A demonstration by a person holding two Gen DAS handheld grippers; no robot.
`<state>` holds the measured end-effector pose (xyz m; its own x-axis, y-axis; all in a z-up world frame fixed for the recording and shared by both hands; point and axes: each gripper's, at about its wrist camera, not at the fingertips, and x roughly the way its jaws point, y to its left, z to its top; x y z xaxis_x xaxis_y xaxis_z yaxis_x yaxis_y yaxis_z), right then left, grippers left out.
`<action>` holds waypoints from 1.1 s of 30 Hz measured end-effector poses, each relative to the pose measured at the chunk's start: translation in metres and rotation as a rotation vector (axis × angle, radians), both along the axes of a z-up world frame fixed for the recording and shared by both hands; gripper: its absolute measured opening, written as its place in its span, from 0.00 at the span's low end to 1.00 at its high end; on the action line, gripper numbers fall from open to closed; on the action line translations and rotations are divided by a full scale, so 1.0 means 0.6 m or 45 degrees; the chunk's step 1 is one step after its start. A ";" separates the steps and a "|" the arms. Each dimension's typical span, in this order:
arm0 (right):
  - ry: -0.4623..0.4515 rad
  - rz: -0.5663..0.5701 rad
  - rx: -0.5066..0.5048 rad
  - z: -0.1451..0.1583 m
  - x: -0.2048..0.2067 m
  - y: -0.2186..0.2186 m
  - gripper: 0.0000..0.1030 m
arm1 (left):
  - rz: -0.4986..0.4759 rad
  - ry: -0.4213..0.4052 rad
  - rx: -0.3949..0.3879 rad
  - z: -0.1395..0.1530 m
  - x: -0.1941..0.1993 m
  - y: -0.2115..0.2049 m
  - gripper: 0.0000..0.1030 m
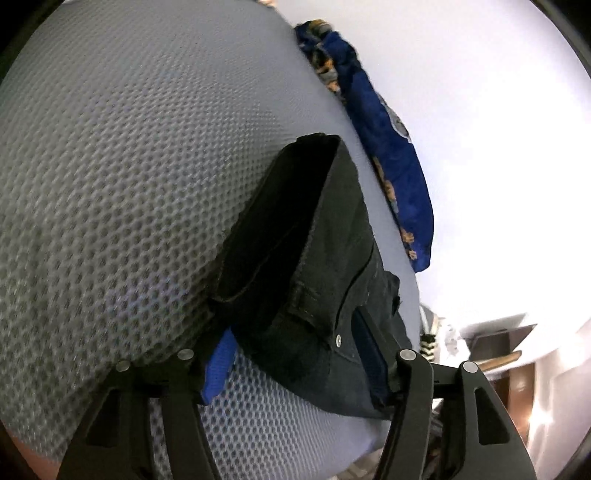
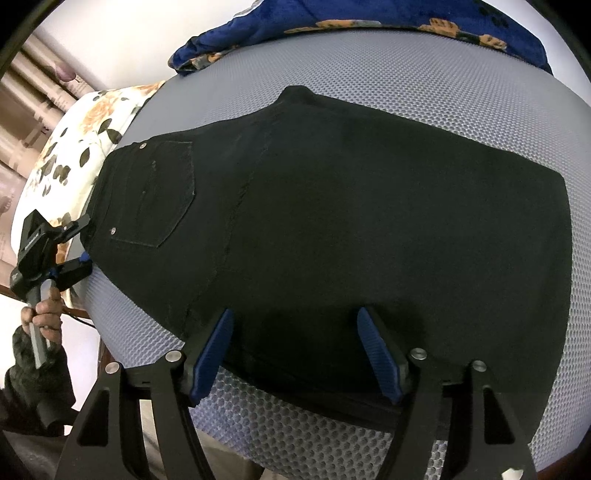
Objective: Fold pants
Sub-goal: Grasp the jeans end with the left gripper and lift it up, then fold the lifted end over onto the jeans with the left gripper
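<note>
Black pants [image 2: 351, 203] lie folded flat on a grey mesh mattress [image 2: 443, 85], back pocket [image 2: 166, 192] up and waistband to the left. In the right wrist view my right gripper [image 2: 295, 312] stands open over the pants' near edge, the flat cloth lying between its blue pads. My left gripper [image 2: 83, 242], held by a person's hand [image 2: 40, 314], straddles the waistband end. In the left wrist view the left gripper [image 1: 293, 323] is open, with the bulky waistband of the pants [image 1: 314, 221] between its pads and not squeezed.
A blue blanket with orange flowers [image 2: 332, 14] lies bunched along the mattress's far side, also seen as the blue blanket [image 1: 388, 147]. A white floral pillow [image 2: 85, 129] sits past the waistband. The mattress [image 1: 110, 166] edge drops off to the left in the right wrist view.
</note>
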<state>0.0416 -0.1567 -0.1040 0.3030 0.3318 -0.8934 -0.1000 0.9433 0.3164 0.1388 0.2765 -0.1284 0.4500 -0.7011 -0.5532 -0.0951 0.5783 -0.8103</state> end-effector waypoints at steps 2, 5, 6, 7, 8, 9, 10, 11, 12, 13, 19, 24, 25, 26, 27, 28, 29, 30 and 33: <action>-0.004 -0.004 0.004 0.000 -0.001 0.000 0.66 | -0.008 -0.033 0.066 0.006 -0.001 -0.012 0.59; -0.009 -0.012 0.016 0.000 -0.001 -0.004 0.66 | 0.000 -0.057 0.224 0.013 -0.002 -0.030 0.38; -0.008 -0.013 0.023 0.000 0.000 -0.006 0.66 | -0.001 -0.063 0.238 0.016 -0.001 -0.033 0.32; -0.008 -0.018 0.031 0.001 0.000 -0.008 0.66 | -0.002 -0.071 0.242 0.021 -0.001 -0.035 0.30; -0.008 -0.024 0.043 0.003 -0.001 -0.010 0.66 | -0.001 -0.083 0.251 0.032 -0.002 -0.039 0.28; -0.008 -0.031 0.057 0.006 -0.002 -0.014 0.67 | -0.008 -0.112 0.266 0.047 -0.002 -0.047 0.27; -0.011 -0.041 0.063 0.009 -0.002 -0.019 0.67 | -0.017 -0.155 0.279 0.067 0.001 -0.059 0.27; -0.023 -0.063 0.073 0.015 -0.004 -0.026 0.67 | -0.024 -0.186 0.282 0.081 0.000 -0.068 0.26; -0.046 -0.092 0.090 0.025 -0.007 -0.038 0.67 | -0.042 -0.224 0.283 0.101 -0.003 -0.079 0.26; -0.063 -0.111 0.099 0.032 -0.009 -0.048 0.67 | -0.062 -0.259 0.279 0.125 -0.005 -0.094 0.26; -0.171 -0.272 0.165 0.090 -0.022 -0.135 0.67 | -0.257 -0.453 0.288 0.239 -0.009 -0.219 0.26; -0.256 -0.382 0.183 0.138 -0.036 -0.216 0.67 | -0.439 -0.515 0.244 0.283 -0.004 -0.333 0.26; -0.265 -0.394 0.183 0.144 -0.039 -0.228 0.67 | -0.477 -0.521 0.235 0.288 -0.002 -0.367 0.26; -0.273 -0.410 0.183 0.150 -0.043 -0.244 0.67 | -0.501 -0.521 0.228 0.288 -0.004 -0.382 0.26; -0.276 -0.423 0.184 0.151 -0.045 -0.255 0.67 | -0.533 -0.518 0.224 0.287 -0.003 -0.409 0.26; -0.276 -0.439 0.184 0.151 -0.048 -0.268 0.67 | -0.561 -0.509 0.218 0.285 -0.002 -0.437 0.26; -0.272 -0.451 0.186 0.149 -0.050 -0.278 0.67 | -0.596 -0.502 0.216 0.281 -0.001 -0.466 0.26; -0.266 -0.465 0.190 0.146 -0.053 -0.290 0.67 | -0.623 -0.497 0.222 0.277 -0.005 -0.484 0.26; -0.229 -0.511 0.213 0.126 -0.062 -0.320 0.67 | -0.724 -0.454 0.249 0.250 -0.013 -0.558 0.26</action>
<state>0.0047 -0.3484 -0.0282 0.5821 0.2915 -0.7591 0.1949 0.8563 0.4782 0.1311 -0.0581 0.0217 0.2201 -0.7842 -0.5802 0.5180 0.5980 -0.6117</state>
